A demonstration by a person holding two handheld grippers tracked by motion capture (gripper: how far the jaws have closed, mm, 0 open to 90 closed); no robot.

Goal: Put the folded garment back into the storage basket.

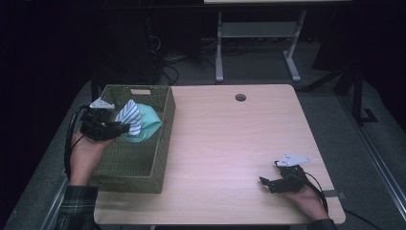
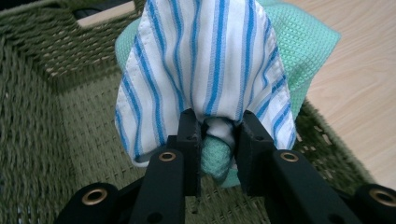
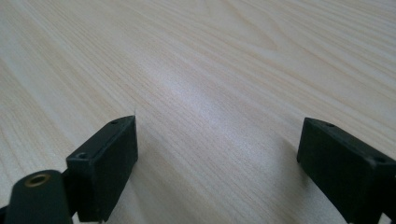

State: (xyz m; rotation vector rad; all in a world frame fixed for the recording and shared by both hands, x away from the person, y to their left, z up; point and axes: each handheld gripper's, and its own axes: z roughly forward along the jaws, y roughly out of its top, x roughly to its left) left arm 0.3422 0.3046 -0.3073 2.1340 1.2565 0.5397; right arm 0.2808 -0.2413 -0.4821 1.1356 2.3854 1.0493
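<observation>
striped cloth + green cloth: pinched together in left gripper, held over woven basket, likely for dropping in | right gripper: jaws wide, nothing between, resting idle on tabletop

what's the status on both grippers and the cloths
Left gripper shut on striped cloth and green cloth, over basket. Right gripper open, on bare table. Nothing in the way.
</observation>
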